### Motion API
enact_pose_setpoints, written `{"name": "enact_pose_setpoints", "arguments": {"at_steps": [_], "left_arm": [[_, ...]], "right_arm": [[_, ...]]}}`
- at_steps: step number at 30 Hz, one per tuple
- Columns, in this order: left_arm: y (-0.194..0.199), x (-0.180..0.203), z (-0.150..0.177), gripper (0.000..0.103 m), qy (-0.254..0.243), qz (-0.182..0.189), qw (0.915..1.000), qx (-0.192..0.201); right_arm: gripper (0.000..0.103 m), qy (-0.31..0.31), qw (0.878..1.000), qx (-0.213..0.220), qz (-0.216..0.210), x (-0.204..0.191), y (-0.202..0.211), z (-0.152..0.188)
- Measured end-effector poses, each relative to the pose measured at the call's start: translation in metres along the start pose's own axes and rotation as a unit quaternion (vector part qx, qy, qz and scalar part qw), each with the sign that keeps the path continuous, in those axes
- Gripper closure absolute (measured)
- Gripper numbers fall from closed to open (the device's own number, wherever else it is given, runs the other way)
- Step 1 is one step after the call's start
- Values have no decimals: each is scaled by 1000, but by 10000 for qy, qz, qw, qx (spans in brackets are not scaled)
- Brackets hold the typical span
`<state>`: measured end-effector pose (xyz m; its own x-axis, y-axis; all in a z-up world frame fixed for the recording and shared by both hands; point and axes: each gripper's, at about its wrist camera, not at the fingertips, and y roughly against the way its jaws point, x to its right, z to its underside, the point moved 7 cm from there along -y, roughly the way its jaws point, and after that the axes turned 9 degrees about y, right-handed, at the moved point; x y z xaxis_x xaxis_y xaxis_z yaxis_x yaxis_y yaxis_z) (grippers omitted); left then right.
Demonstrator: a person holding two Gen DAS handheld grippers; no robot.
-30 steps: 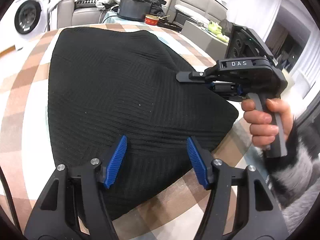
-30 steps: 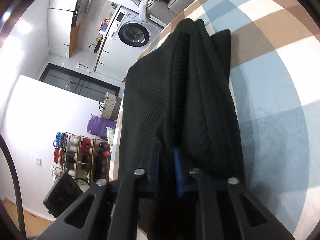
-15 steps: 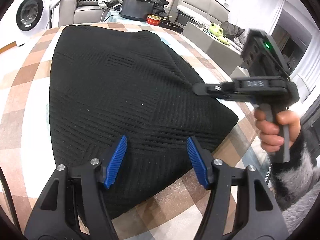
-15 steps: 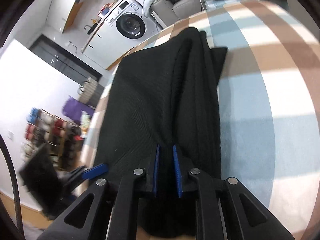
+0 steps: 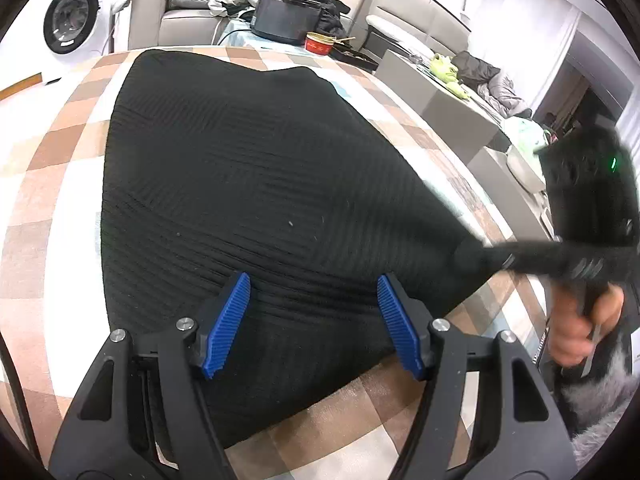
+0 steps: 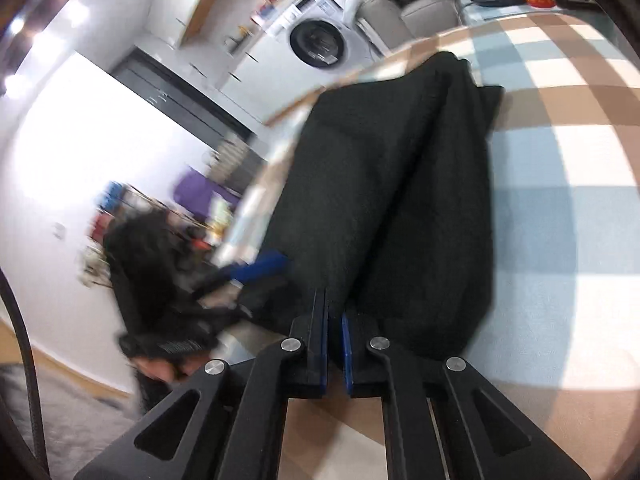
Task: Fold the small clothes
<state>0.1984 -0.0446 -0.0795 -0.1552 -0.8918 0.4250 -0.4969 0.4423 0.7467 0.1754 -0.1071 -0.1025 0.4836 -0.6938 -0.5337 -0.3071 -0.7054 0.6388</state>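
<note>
A black ribbed knit garment (image 5: 248, 184) lies spread on the checkered tablecloth (image 5: 48, 152). My left gripper (image 5: 314, 312) is open, its blue pads just above the garment's near edge, empty. My right gripper (image 6: 334, 320) is shut on the garment's right corner (image 6: 384, 208) and pulls it out toward the table's right edge; it shows blurred in the left wrist view (image 5: 480, 258). The left gripper appears blurred in the right wrist view (image 6: 260, 266).
A dark cooker (image 5: 286, 18) and a red tin (image 5: 318, 42) stand at the table's far end. A washing machine (image 5: 74, 20) and a sofa (image 5: 176, 12) are beyond. A grey low table (image 5: 452, 108) stands to the right.
My right gripper has moved right and toward me with the garment's corner, drawing the fold out flat. The left gripper has stayed open at the near edge.
</note>
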Motion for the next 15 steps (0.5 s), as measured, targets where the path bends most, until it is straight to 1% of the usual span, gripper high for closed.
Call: {"name": "enact_pose_setpoints", "arguments": {"at_steps": [1,2,3,4,5,6,7,9,10,12,14,15], "left_arm": [[0,-1,0,39,37,5,10000,4],[0,-1,0,39,71,8,10000,2],[-1,-1,-1,39,74,1,10000,-1],[-1,1,-2,39,52,-21,10000,2],[0,4,-3,39,28,-3,10000,11],[1,8,-4,39,8,70,10000,25],[1,12,-5,39,-17,133,9999,39],[-1,25,-10,39,-107,272,9995,97],[-4,34,-12,39,-197,348,9991,135],[-10,45,-14,38,-304,339,9988,167],[-25,52,-10,38,-378,199,9991,-6],[-32,52,-5,38,-389,87,9991,-131]], "right_arm": [[97,47,9978,-396,535,10,-11,12],[97,-9,9980,-459,435,12,-12,12],[97,-78,9988,-400,267,12,-11,13],[92,-70,9990,-364,246,13,-5,11],[90,-56,9993,-275,230,13,2,7],[86,-47,9996,-174,237,13,8,4],[80,-67,9994,58,330,15,15,-5],[78,-191,9984,309,427,22,21,-18],[77,-288,9977,397,468,27,19,-26],[74,-451,9962,563,491,40,12,-46],[73,-657,9948,586,521,55,-2,-66],[73,-724,9946,549,506,54,-13,-75]]}}
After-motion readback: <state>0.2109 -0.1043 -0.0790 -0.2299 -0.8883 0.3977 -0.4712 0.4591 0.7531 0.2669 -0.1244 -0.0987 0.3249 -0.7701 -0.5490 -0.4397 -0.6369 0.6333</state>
